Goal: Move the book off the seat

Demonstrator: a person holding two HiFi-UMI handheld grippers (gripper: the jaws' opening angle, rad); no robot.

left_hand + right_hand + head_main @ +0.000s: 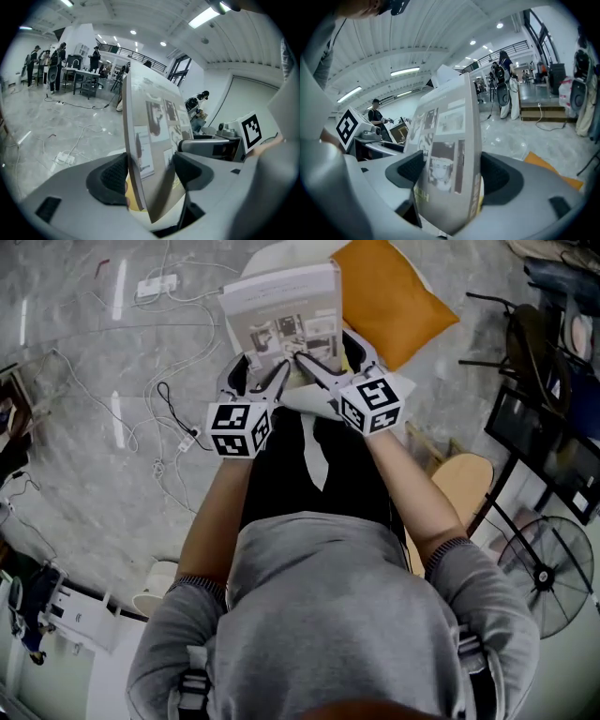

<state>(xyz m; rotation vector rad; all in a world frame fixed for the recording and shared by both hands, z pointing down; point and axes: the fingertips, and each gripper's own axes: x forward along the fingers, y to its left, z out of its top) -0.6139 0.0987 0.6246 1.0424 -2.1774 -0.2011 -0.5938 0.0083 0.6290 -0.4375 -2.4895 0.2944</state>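
A thick grey book (284, 315) with small pictures on its cover is held up in front of me, above the floor. My left gripper (272, 371) grips its near edge from the left, and my right gripper (314, 369) grips it from the right. In the left gripper view the book (154, 140) stands edge-on between the two dark pads (115, 176). In the right gripper view the book (445, 154) fills the gap between the pads (494, 176). The seat is not in plain view.
An orange cushion (394, 298) lies on the floor beyond the book to the right. A round wooden stool (466, 484) and a floor fan (553, 573) stand at my right. Cables and a power strip (157, 284) run over the marble floor at left. People stand far off.
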